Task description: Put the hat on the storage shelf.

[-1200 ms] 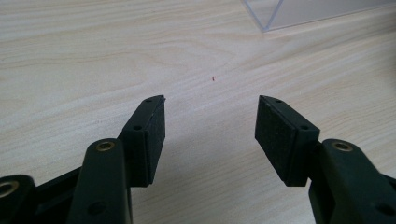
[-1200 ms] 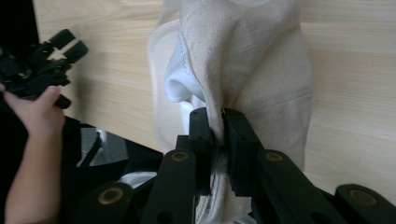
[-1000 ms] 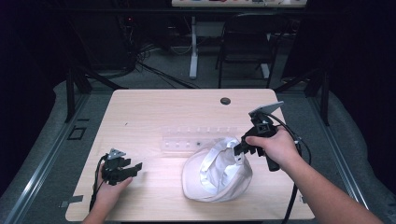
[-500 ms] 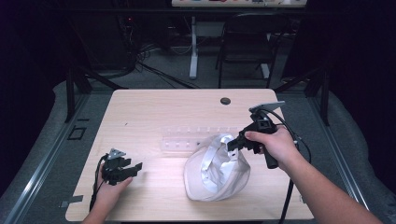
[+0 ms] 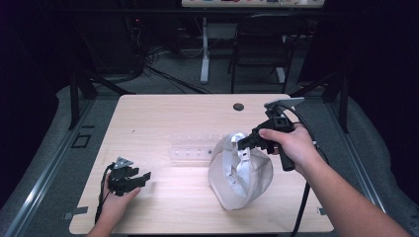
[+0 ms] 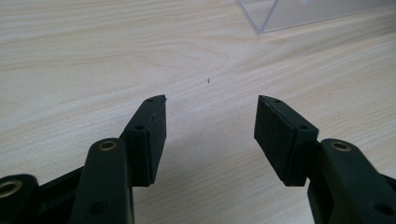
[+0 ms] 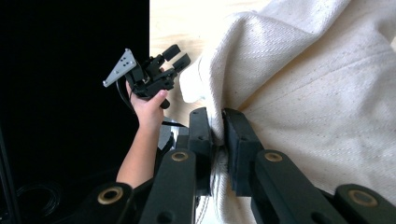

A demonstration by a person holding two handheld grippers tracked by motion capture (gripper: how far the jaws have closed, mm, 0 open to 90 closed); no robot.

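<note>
On the far left of the white cloth hat (image 5: pixel 240 170) sits the left tool (image 5: pixel 129 178), low over the desk (image 5: pixel 163 111) near its front edge. A hand holds it. In the left gripper view its two black jaws stand wide apart with nothing between them, just bare wood under them.

Between that tool and the hat, a bit farther back, lies a clear plastic tray (image 5: pixel 190 147). It is long and lies side to side, and its right end goes behind the hat.

The hat sits in the middle of the desk toward the right, partly lifted so it stands up and sags. It looks soft and floppy.

Right at the hat's top edge is the right tool (image 5: pixel 247 142). In the right gripper view its jaws are pressed together on a fold of the hat's cloth (image 7: pixel 299 84), pinching it tight. The right hand (image 5: pixel 291 145) holds this tool just right of the hat.

So the hat hangs down and to the left from the right tool. The right hand is much nearer; the left tool is well apart from the hat. I think the hat's open side faces left, toward the free tool, so that tool would have to travel right to help.
</note>
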